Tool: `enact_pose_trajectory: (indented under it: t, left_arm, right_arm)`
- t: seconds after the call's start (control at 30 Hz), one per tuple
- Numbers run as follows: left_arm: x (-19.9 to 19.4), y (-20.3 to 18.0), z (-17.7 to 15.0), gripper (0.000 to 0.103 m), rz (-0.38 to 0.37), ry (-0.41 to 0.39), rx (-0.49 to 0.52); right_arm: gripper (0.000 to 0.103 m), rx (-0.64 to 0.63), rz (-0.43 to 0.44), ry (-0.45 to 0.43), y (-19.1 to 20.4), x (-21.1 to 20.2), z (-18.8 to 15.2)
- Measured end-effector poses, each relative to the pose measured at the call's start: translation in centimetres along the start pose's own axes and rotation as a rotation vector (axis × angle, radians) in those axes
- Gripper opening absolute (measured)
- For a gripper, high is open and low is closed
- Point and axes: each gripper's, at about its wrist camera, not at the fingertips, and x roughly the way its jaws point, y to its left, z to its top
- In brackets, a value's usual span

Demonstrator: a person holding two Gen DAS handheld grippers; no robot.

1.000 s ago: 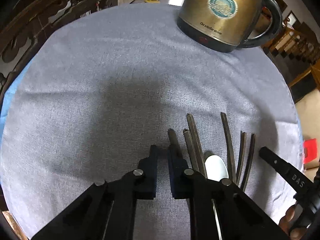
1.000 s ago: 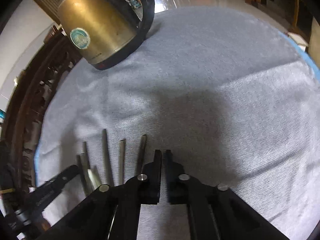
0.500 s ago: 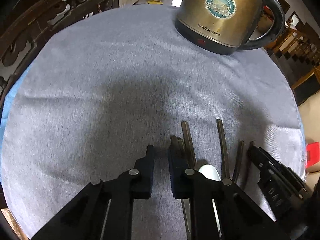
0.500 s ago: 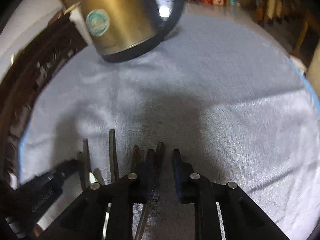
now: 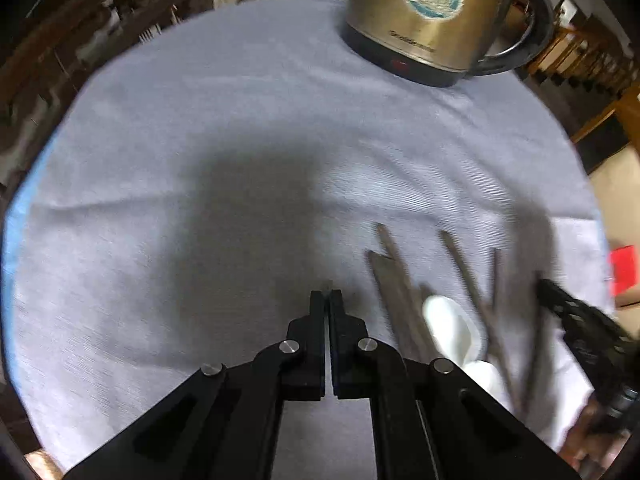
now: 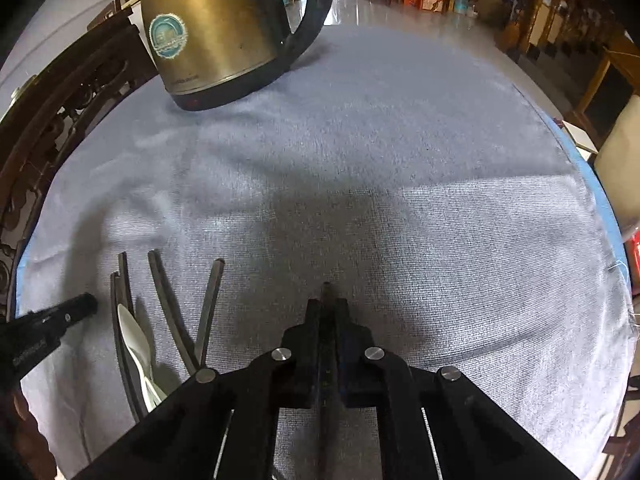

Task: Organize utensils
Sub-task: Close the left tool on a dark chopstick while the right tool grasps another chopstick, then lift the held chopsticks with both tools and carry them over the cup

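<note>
Several dark metal utensil handles (image 5: 396, 292) and a white spoon (image 5: 448, 320) lie side by side on the grey cloth (image 5: 200, 120). My left gripper (image 5: 328, 294) is closing on the leftmost handle; only its grey tip (image 5: 328, 282) shows past the jaws. In the right wrist view, my right gripper (image 6: 328, 304) is closing on another dark handle (image 6: 327, 288), which runs down between its jaws. The remaining handles (image 6: 168, 304) and the spoon (image 6: 134, 332) lie to its left, beside the left gripper (image 6: 86, 304). The right gripper (image 5: 560, 308) shows blurred in the left wrist view.
A brass-coloured electric kettle (image 5: 432, 16) with a black handle stands at the far side of the round table (image 6: 216, 28). Carved wooden chairs (image 6: 48, 112) ring the table's left edge. Bare cloth (image 6: 440, 200) stretches to the right of the utensils.
Both grippers stood open half a second ago and are now shut on handles. The right one took the rightmost handle and has shifted right, away from the row.
</note>
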Motion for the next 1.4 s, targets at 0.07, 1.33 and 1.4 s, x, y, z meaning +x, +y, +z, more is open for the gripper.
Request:
enact_pose_trajectory:
  t: [0.07, 1.33, 1.4]
  left_arm:
    - [-0.1, -1.1, 0.1, 0.017, -0.019, -0.009, 0.015]
    - [-0.4, 2.2, -0.3, 0.011, -0.112, -0.047, 0.161]
    - [-1.7, 2.7, -0.4, 0.011, -0.156, -0.079, 0.138]
  right_arm:
    - [0.010, 0.010, 0.008, 0.011, -0.2, 0.0, 0.3]
    - [0.007, -0.035, 0.050, 0.034, 0.8, 0.3, 0.3]
    - [0.007, -0.010, 0.088, 0.014, -0.1, -0.4, -0.3]
